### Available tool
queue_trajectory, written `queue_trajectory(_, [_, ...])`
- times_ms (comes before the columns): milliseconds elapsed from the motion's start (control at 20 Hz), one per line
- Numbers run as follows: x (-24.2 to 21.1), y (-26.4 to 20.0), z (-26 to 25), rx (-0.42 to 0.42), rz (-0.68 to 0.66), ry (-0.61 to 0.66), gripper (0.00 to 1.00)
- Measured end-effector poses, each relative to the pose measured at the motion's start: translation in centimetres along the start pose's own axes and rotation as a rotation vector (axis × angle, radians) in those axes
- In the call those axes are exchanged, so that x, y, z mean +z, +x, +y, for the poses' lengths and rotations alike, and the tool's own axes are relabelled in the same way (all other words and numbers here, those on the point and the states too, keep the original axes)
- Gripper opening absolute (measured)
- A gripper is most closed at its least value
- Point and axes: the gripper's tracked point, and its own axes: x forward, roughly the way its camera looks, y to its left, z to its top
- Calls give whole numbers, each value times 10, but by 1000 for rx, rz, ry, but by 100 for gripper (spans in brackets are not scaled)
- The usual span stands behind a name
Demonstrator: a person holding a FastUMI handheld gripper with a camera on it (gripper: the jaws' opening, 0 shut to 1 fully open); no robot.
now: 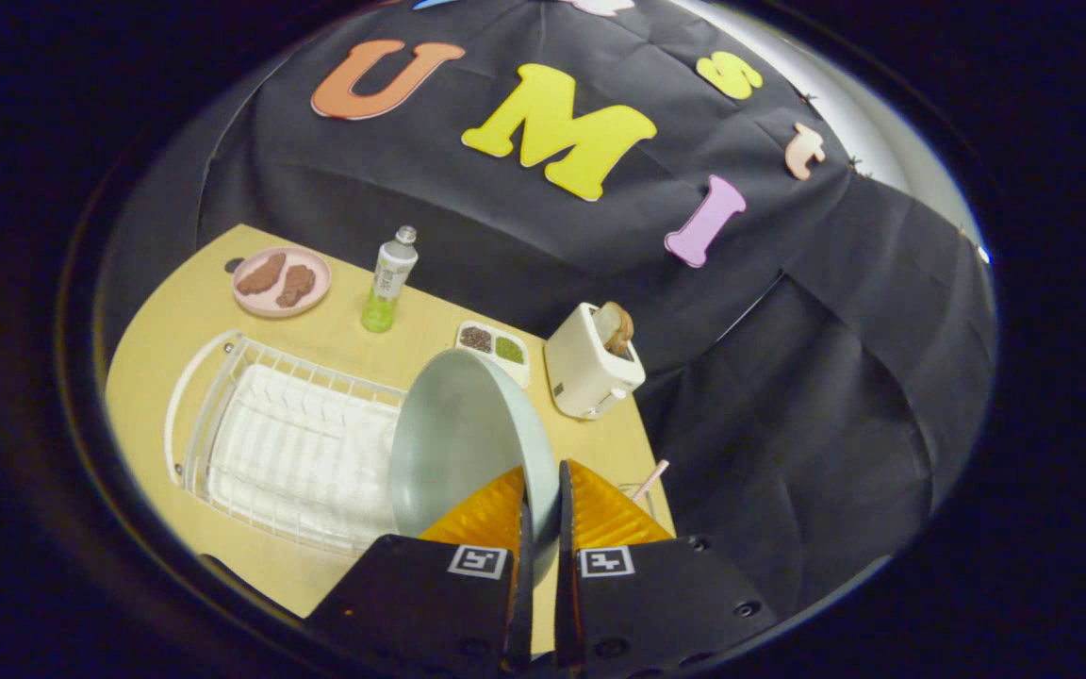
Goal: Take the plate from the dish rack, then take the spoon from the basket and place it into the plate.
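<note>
Standing on edge between the two fingers, the pale green plate is pinched at its rim by the gripper, both fingers pressed against it with only the plate's thickness between them. The plate tilts slightly, its hollow face turned toward the dish rack, and it hangs over the rack's near end, hiding that corner.

The white wire dish rack lies on the wooden table just beside the plate. Beyond the plate sits a small two-part dish of dark and green bits, partly covered by the plate's upper rim. A white toaster with a slice of bread in its slot stands near the plate, on the side away from the rack. A slim bottle with green liquid stands upright beyond the rack, and a pink plate carrying two brown pieces lies farther off still. A pink spoon handle pokes up close to the plate, just past the fingers; what holds it I cannot tell.
</note>
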Motion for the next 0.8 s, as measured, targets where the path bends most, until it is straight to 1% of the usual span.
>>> queue_trajectory(250, [-63, -7, -28, 291, -3, 204, 15])
queue_trajectory(400, [-99, -18, -23, 509, -28, 297, 14])
queue_trajectory(500, [-131, -19, -19, 612, -23, 345, 14])
queue_trajectory(650, [-178, -11, -8, 714, 11, 372, 15])
queue_trajectory(700, [-191, -4, -3, 733, 25, 403, 15])
queue_trajectory(800, [-218, 13, 10, 742, 73, 435, 14])
